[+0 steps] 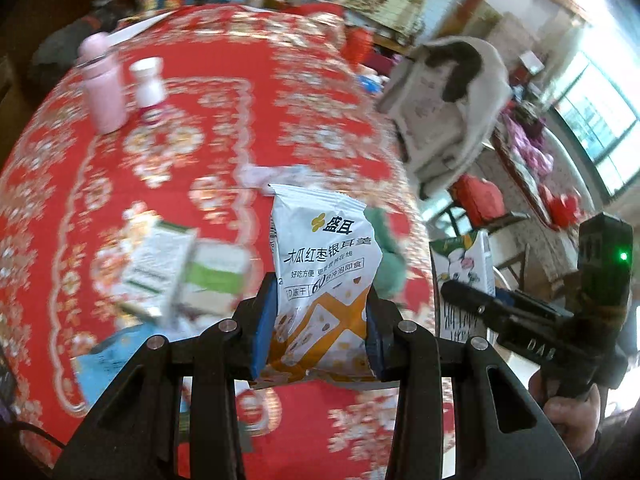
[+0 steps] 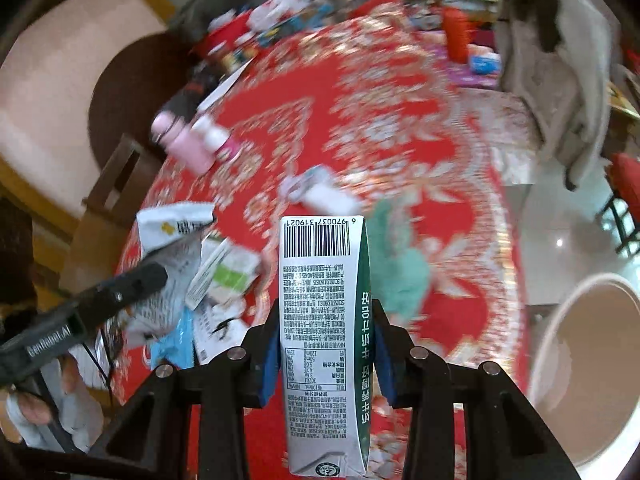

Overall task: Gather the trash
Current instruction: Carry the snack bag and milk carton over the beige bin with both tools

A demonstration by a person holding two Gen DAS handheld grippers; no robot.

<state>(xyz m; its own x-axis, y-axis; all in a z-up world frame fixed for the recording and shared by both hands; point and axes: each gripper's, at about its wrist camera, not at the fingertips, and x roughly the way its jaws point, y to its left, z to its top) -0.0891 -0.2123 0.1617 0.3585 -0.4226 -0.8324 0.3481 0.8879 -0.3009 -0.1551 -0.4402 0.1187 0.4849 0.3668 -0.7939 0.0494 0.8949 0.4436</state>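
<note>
My left gripper [image 1: 320,294] is shut on a white and orange snack packet [image 1: 324,256], which stands upright between the blue pads above the red patterned tablecloth [image 1: 224,128]. My right gripper [image 2: 326,312] is shut on a white and green milk carton [image 2: 320,320], barcode end pointing away. In the left wrist view, the right gripper [image 1: 472,296] and its carton [image 1: 466,260] hang past the table's right edge. In the right wrist view, the left gripper [image 2: 148,276] and its packet [image 2: 172,232] appear at the left. Both views are blurred by motion.
On the cloth lie a green and white box [image 1: 192,276], a blue wrapper [image 1: 108,360], a teal crumpled thing [image 2: 404,276] and a white wrapper [image 2: 320,192]. A pink bottle [image 1: 102,84] and a white bottle [image 1: 150,84] stand farther back. A round white bin [image 2: 592,360] stands off the table's right edge.
</note>
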